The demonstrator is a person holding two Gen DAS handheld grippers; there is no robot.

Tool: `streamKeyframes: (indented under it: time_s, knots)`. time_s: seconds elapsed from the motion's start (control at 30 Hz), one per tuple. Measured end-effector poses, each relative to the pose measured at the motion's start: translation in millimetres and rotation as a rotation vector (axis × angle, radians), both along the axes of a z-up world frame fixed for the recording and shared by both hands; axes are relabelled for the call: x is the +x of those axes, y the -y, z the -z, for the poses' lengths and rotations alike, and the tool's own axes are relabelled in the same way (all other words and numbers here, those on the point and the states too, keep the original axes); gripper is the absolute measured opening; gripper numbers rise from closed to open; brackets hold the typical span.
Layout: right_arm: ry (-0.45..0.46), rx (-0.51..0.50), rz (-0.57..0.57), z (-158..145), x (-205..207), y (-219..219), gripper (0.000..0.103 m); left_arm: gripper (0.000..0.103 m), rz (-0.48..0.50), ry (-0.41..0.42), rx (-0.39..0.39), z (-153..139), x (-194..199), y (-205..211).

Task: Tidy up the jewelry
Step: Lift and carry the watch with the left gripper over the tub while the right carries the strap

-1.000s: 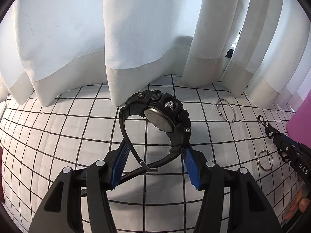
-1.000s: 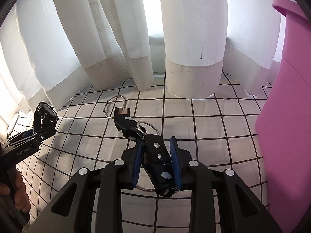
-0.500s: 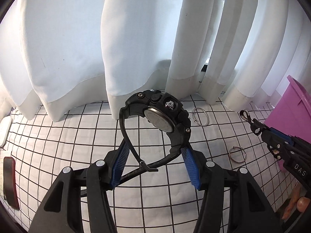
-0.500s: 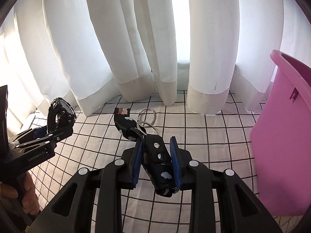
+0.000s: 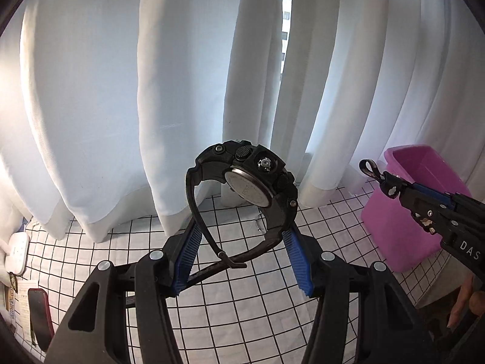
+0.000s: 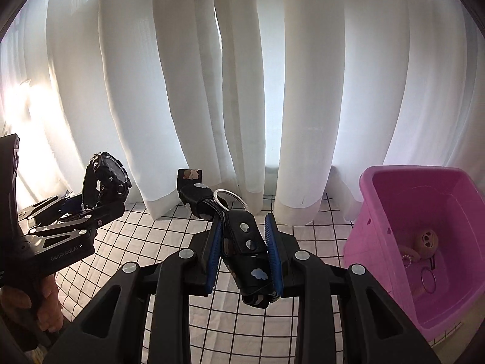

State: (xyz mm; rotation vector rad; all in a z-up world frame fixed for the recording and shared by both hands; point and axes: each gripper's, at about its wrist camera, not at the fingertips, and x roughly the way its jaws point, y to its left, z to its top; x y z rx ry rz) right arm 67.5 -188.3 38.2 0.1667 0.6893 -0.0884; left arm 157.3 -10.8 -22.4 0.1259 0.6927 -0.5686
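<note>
The left gripper has its blue ribbed pads pressed against the strap loop of a chunky black plastic wristwatch, jaws about half apart with the band spanning the gap. The watch case rises above and ahead of the fingertips, dial turned to the right, and the strap's loose tail crosses between the pads. Seen from the right wrist camera, this same gripper carries the watch off to the left, clear of the cloth below, and its side reads "GenRoboLA", the last letters unclear.

The right gripper is closed narrowly on a black fabric key pouch printed with white clouds; the pads clamp its two long sides. Two silver snaps face up between the pads. A silver key ring and a strap with a small cartoon patch jut forward past the fingertips. In the left wrist view, "DAS" shows on this gripper's body.

A pink plastic bin stands to the right of the right gripper, on a white cloth with a black grid. Inside the bin lie a brown plush charm and a thin ring. White curtains hang beyond both grippers.
</note>
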Motion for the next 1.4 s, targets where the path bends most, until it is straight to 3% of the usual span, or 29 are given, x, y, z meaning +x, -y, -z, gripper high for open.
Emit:
streamKeyframes:
  time_s: [0.33,0.6,0.8,1.07,1.4]
  knots:
    - [0.059,-0.014,0.087,-32.8,-54.3,77.5,0.027,0.053,0.117,0.073,-0.066,-46.7,-45.4,77.7]
    - [0.046,-0.013,0.187,-19.7,-101.8,190.9,0.027,0.053,0.194,0.025,-0.095,-60.4,-87.8,181.0]
    - [0.021,0.013,0.236,-0.1,-119.8,267.6,0.027,0.053,0.225,0.001,-0.068,-62.1,-112.8,261.3]
    - [-0.036,0.058,0.195,22.0,-113.0,325.2,0.027,0.053,0.176,-0.035,-0.019,-48.3,-119.8,335.9]
    - [-0.136,0.099,0.127,50.1,-85.2,351.9,0.027,0.054,0.071,-0.133,0.058,-19.1,-101.8,376.2]
